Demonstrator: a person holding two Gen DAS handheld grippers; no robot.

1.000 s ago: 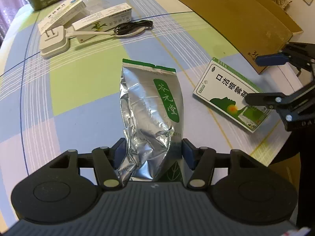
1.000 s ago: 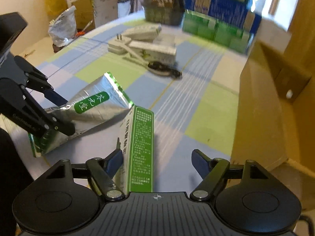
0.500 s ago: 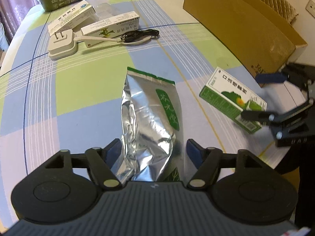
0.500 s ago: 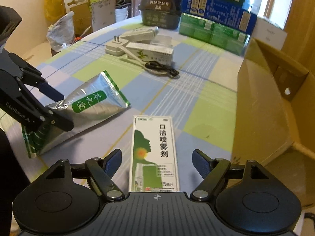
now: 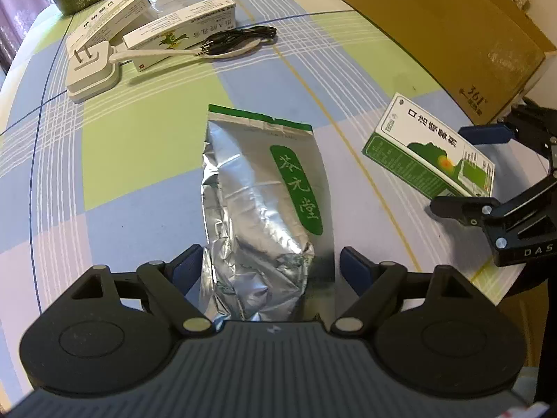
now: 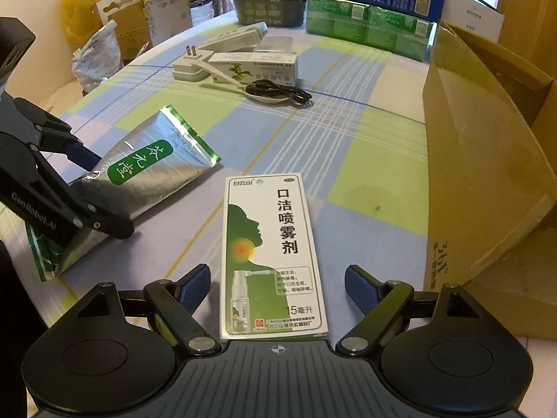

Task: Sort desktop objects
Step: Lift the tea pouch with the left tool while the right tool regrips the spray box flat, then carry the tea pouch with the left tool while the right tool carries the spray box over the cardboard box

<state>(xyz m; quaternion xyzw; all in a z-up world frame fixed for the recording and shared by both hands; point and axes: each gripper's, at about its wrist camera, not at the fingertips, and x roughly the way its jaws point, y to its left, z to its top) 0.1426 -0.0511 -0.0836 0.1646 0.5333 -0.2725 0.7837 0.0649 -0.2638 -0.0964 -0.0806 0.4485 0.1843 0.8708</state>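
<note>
Left gripper released, straddling foil tea pouch; my right gripper released around throat-spray box, lined up for pickup.

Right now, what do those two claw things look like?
Both are black plastic. Each hand-held gripper, the left and the right, has two thin jointed fingers with dark blue pads, silver rivets and a ridged grey body. White letters mark the sides, "GenRobot.AI" on the left.

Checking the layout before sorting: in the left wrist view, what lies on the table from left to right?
White plug → silver foil pouch → green-and-white spray box → right claw.
</note>
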